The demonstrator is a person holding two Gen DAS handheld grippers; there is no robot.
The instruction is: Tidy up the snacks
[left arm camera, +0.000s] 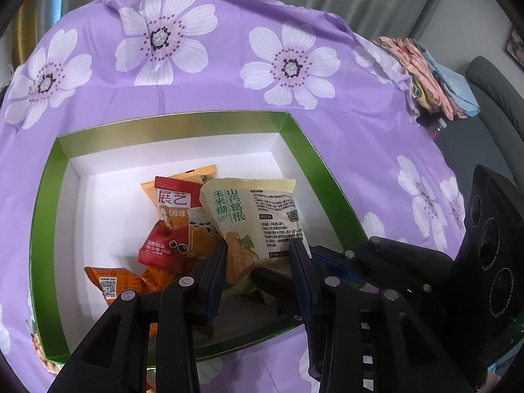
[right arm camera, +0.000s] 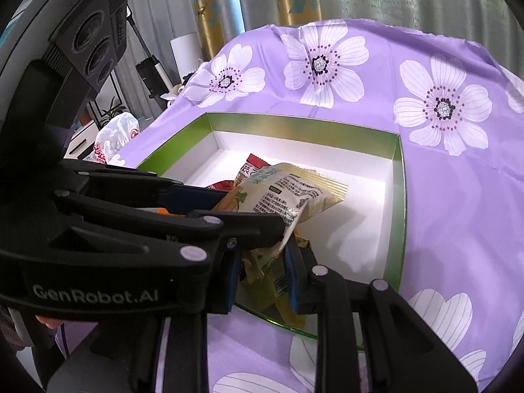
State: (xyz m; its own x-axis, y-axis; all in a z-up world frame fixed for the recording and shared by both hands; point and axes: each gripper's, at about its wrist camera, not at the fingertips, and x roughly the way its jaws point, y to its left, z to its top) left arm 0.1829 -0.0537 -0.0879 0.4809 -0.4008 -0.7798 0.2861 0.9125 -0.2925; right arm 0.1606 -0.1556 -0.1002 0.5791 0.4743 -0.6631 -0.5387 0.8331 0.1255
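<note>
Nearest the lens, the left tool [left arm camera: 258, 271] is clamped on the cream sachet [left arm camera: 258, 219], low over the green box [left arm camera: 163, 127]. From three o'clock the right tool [right arm camera: 262, 271] grips that sachet's crumpled lower end. Best play: lower it to the white floor, then release. At ten o'clock lie the red packet [left arm camera: 163, 229] and orange packets [left arm camera: 121, 281]; beyond, purple cloth [left arm camera: 213, 91] covers the tabletop.

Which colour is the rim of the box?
Green, on the box rim; clearest in the left wrist view.
</note>
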